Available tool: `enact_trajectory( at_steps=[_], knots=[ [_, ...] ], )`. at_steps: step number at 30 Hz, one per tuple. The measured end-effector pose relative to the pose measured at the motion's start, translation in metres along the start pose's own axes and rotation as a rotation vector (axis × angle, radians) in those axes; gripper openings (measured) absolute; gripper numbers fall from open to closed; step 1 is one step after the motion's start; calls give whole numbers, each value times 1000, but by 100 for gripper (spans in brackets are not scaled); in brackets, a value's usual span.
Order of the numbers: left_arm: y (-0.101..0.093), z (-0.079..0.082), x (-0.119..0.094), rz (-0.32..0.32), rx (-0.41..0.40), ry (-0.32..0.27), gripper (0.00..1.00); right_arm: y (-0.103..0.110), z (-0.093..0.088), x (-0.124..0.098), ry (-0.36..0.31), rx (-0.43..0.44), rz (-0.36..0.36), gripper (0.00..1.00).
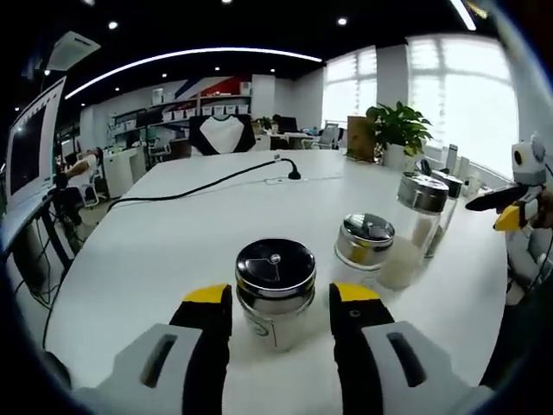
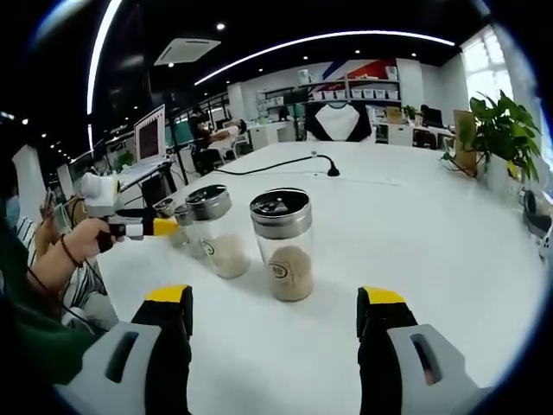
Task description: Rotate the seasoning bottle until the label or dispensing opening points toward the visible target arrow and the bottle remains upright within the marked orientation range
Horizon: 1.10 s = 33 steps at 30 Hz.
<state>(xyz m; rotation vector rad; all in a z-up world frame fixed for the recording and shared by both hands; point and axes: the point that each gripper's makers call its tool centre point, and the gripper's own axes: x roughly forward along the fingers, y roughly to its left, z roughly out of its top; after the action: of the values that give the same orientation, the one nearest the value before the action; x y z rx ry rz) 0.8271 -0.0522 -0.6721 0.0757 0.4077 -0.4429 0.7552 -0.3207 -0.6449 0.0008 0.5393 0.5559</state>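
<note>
A short glass seasoning bottle [image 1: 276,298] with a black and chrome lid stands upright on the white table [image 1: 173,251], between the jaws of my left gripper [image 1: 281,294]. The jaws sit close on both sides, and a thin gap shows on the right. Two more bottles [image 1: 366,245] [image 1: 418,218] stand to its right. In the right gripper view, a bottle of brown seasoning [image 2: 285,246] stands upright ahead of my wide-open right gripper [image 2: 275,296]. A bottle of pale seasoning [image 2: 216,233] stands to its left. The left gripper [image 2: 155,226] reaches in beside a part-hidden third bottle [image 2: 179,220].
A black cable [image 1: 216,181] runs across the far table. A potted plant [image 1: 399,130] and small items stand at the right edge near the window. A person's hand [image 2: 82,242] holds the left gripper at the table's left edge. Desks and monitors [image 2: 149,134] stand beyond.
</note>
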Motion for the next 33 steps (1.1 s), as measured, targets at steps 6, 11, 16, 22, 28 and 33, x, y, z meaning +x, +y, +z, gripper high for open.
enact_trajectory(
  at_steps=[6,11,16,22,28,33],
  knots=[
    [-2,1,-3,-91,46,12,49,-1,0,-1,0,0,-3,79],
    [1,-3,-3,-136,111,44,49,1,1,0,-2,1,0,79],
    [-3,0,-2,-237,107,33,49,2,1,1,-1,-3,5,79],
    [-6,-5,-2,-343,188,72,49,-2,3,-1,-5,-6,-4,79],
    [-8,-5,0,-424,182,73,49,-3,2,-1,-4,-1,-8,79],
    [-5,-3,5,-442,200,71,49,-3,3,-1,-2,-6,-8,79]
  ],
)
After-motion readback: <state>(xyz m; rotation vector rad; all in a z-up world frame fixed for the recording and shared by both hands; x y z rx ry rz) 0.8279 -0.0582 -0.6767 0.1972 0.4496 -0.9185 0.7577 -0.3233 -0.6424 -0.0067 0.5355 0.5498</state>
